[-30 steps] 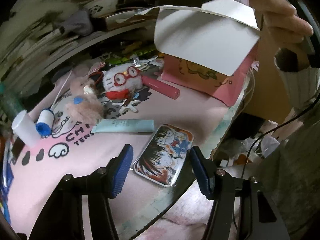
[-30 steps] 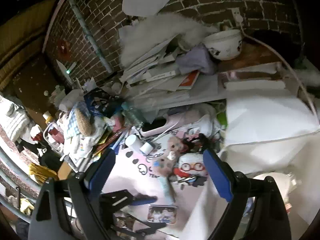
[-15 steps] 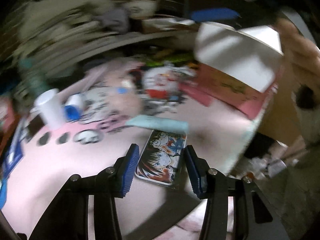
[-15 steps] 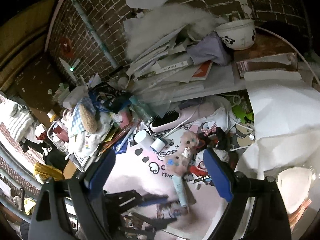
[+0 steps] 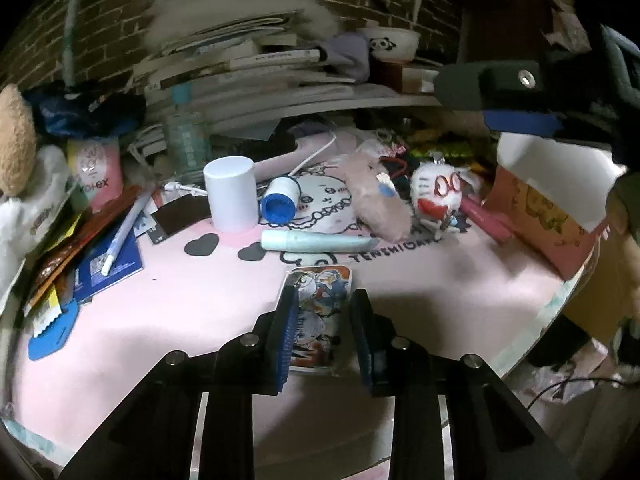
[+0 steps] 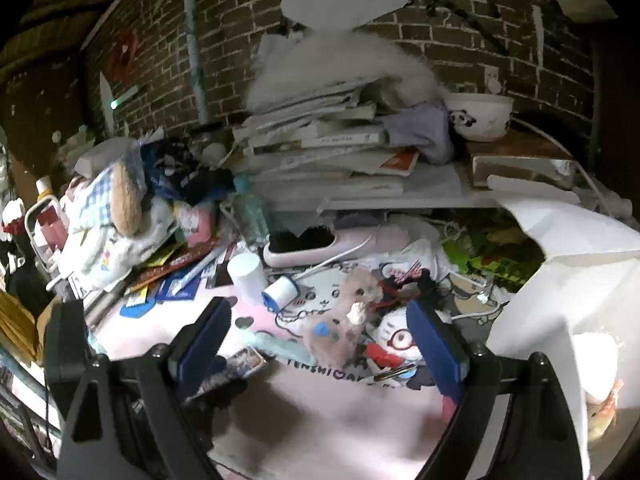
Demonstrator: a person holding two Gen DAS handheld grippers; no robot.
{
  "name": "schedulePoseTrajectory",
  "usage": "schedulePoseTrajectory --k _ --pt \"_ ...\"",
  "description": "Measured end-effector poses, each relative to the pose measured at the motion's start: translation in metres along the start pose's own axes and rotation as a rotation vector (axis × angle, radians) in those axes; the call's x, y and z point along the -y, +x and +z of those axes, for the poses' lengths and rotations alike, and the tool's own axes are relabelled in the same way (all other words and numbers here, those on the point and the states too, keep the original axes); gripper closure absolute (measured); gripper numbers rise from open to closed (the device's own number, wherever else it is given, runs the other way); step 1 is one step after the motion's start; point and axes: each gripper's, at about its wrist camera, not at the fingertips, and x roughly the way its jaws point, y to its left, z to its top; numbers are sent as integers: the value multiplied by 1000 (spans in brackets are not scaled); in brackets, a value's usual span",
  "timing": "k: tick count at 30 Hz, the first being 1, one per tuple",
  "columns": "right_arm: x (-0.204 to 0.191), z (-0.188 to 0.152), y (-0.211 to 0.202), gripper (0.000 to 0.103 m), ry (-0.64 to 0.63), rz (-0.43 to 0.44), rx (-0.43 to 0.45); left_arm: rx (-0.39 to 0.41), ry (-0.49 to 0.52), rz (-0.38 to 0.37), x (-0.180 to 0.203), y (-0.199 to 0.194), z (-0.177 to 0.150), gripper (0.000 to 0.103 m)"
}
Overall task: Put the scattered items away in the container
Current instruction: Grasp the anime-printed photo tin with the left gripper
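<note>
My left gripper (image 5: 321,332) has its blue pads closed on the sides of the anime-print tin (image 5: 318,312), which lies on the pink mat (image 5: 160,312). The tin also shows in the right wrist view (image 6: 244,360). Beyond it lie a pale green tube (image 5: 316,242), a pink fuzzy plush (image 5: 376,204) and a white plush with red glasses (image 5: 438,194). The pink box (image 5: 548,216) with white flaps stands open at the right. My right gripper (image 6: 320,344) is open and empty above the plushes (image 6: 348,320), next to the box's flap (image 6: 560,300).
A white cylinder (image 5: 231,194), a blue-capped roll (image 5: 280,200), a pen (image 5: 120,236) and blue cards (image 5: 108,268) lie on the left of the mat. Stacked books (image 5: 248,68) and a panda bowl (image 5: 394,44) fill the shelf behind. The table edge (image 5: 560,308) drops off at the right.
My left gripper has moved forward over the tin and its pads have closed in on the tin's sides. My right gripper has come down lower toward the plushes.
</note>
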Motion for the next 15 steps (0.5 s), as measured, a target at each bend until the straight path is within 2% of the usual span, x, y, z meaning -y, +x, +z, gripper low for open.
schedulePoseTrajectory --k 1,3,6,8,11,12,13,14,15 --pt "1 0 1 15 4 5 -6 -4 5 -1 1 0 -1 73" --pt "5 0 3 15 20 12 -10 -11 11 6 2 0 -2 42" --pt "9 1 4 15 38 18 -11 -7 31 25 2 0 -6 33" --pt "10 1 4 15 45 30 -21 -10 38 31 0 0 -9 31" --pt "8 -1 6 15 45 40 -34 0 15 -2 -9 0 -12 31" --pt "8 -2 7 15 44 42 -37 6 2 -11 -11 -2 -12 35" --pt "7 -3 8 15 42 44 -39 11 -1 -3 -12 -3 -12 39" --pt "6 -4 9 15 40 45 -40 15 2 15 -12 -3 -12 57" --pt "5 -5 10 15 37 44 -41 18 6 29 -12 -4 -12 64"
